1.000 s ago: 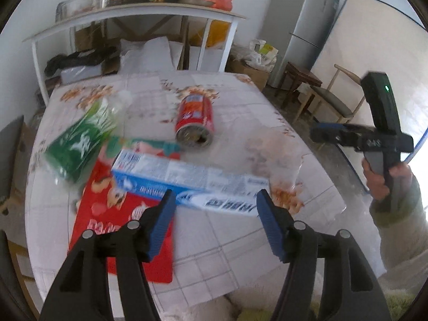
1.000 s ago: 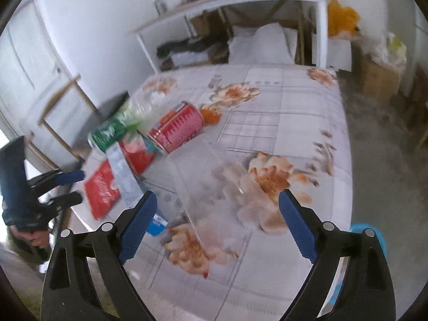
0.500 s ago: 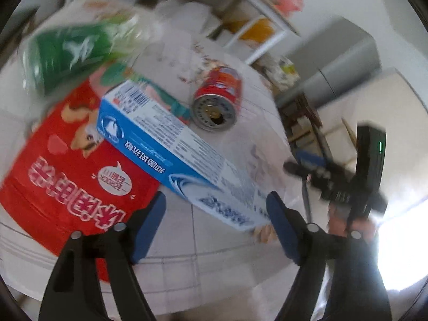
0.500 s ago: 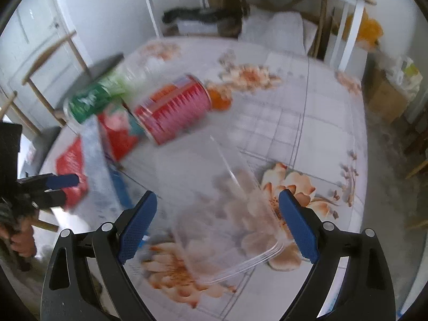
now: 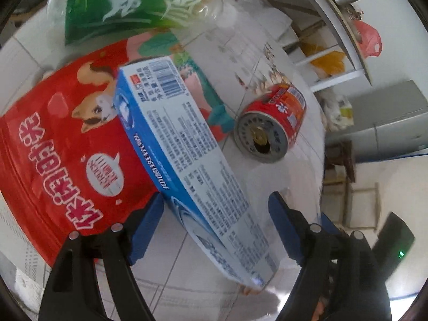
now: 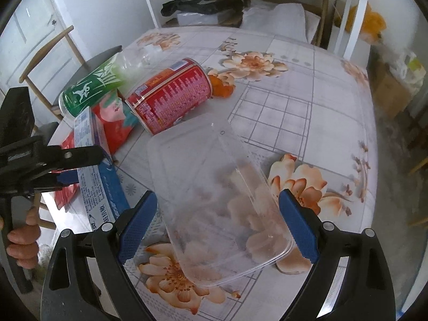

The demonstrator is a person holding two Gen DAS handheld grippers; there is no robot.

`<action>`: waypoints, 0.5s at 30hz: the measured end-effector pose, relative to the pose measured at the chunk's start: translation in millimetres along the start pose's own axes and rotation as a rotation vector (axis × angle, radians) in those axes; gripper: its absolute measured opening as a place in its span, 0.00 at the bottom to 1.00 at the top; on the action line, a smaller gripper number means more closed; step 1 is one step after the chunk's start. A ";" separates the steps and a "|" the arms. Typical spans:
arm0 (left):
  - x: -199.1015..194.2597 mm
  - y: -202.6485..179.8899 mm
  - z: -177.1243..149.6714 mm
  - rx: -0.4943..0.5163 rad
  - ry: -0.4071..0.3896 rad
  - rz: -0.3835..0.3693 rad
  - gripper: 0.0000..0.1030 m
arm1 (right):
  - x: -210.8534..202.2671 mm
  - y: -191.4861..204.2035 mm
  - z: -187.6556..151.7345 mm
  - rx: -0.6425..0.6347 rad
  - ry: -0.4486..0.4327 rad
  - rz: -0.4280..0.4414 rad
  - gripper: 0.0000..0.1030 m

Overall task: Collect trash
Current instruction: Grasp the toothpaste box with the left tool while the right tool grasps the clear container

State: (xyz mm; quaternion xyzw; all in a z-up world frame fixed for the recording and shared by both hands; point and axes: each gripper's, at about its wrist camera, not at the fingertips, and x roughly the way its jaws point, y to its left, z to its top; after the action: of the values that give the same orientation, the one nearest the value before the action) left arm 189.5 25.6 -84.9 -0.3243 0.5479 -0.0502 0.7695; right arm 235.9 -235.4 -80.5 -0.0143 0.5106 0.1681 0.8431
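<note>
Now left hand-held gripper (image 5: 215, 220) spread around toothpaste box (image 5: 184, 147), clear tray (image 6: 214, 192) nearby

L gripper (image 5: 215, 223) dropped toward the table & rolled hard, so its view went from level to steeply tilted. Jaws had just been opening; the blue toothpaste box (image 5: 187, 157), which lay crosswise beyond the tips, now ran lengthwise between the pads, w/ a gap on the R side; L-side contact couldn't be told. Red snack bag (image 5: 53, 147) & red can (image 5: 270, 123) loomed much bigger, closer in. R gripper (image 6: 216, 222) came down over the clear plastic container (image 6: 216, 198): earlier it sat ahead of the tips, now its near end lay between the wide-spread pads, no pressing seen. In R view, L gripper had slid in from the edge onto the box.
</note>
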 end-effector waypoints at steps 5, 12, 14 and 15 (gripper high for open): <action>-1.8 -7.5 -10.0 0.017 -0.064 0.050 0.73 | -5.0 -0.1 -5.8 0.012 -0.011 0.010 0.80; -11.9 3.9 -21.0 0.019 -0.090 0.015 0.56 | -12.1 -12.6 -13.7 0.084 -0.009 0.061 0.56; -17.2 4.0 -23.9 0.037 -0.090 0.007 0.51 | -12.0 -18.7 -16.3 0.123 -0.002 0.092 0.53; -18.2 3.2 -24.8 0.048 -0.086 0.007 0.50 | -12.0 -20.7 -17.2 0.139 0.002 0.104 0.53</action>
State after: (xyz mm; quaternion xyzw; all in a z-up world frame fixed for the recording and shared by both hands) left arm 159.8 25.0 -76.6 -0.3057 0.5141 -0.0464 0.8001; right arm 222.3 -261.6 -81.3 0.0704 0.5218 0.1758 0.8318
